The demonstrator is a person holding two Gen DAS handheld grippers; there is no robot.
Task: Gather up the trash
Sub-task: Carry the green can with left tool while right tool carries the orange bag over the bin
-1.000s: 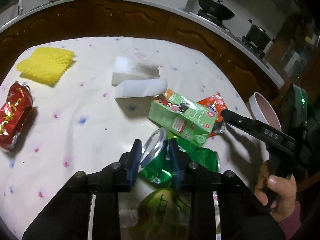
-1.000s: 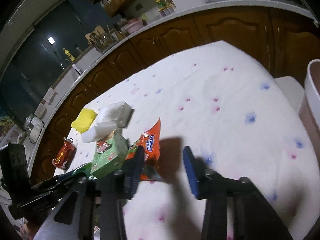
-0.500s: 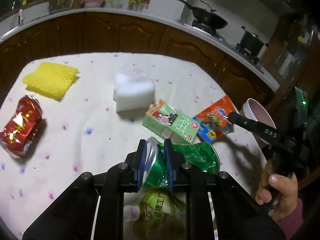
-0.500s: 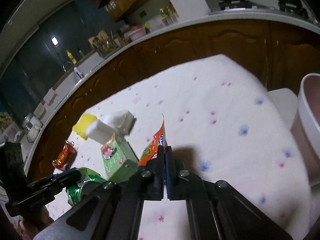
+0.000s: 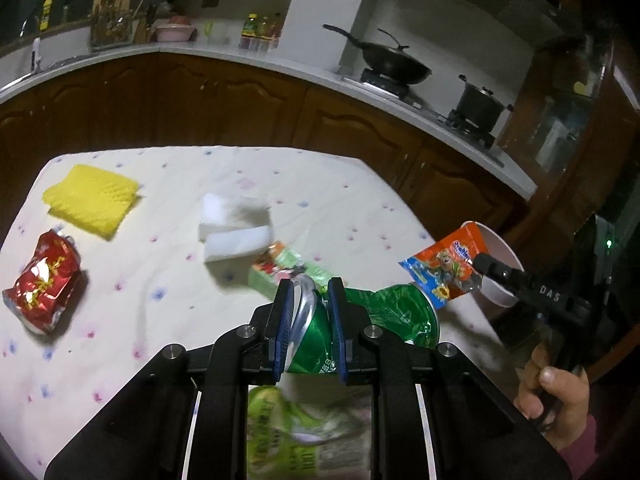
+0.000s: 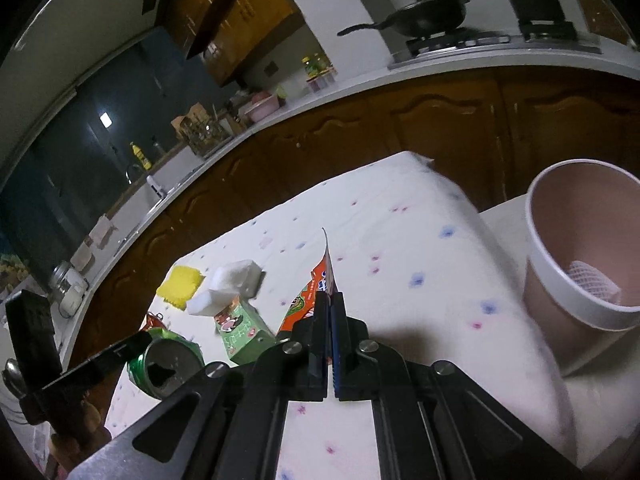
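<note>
My left gripper (image 5: 309,294) is shut on a crushed green can (image 5: 384,316) and holds it above the table; the can also shows in the right wrist view (image 6: 166,362). My right gripper (image 6: 330,300) is shut on an orange snack wrapper (image 6: 316,292), lifted off the table; the wrapper shows in the left wrist view (image 5: 444,264) in front of the pink trash bin (image 5: 498,252). The bin (image 6: 560,264) stands at the table's right edge with white foam netting (image 6: 592,284) inside.
On the flowered tablecloth (image 5: 160,280) lie a green carton (image 5: 276,272), white foam blocks (image 5: 236,228), a yellow foam net (image 5: 92,200) and a crushed red can (image 5: 44,280). Wooden cabinets (image 5: 240,108) and a counter with a wok (image 5: 396,66) stand behind.
Both grippers have closed and lifted: the left on the green can, the right on the orange wrapper, which has moved toward the bin.
</note>
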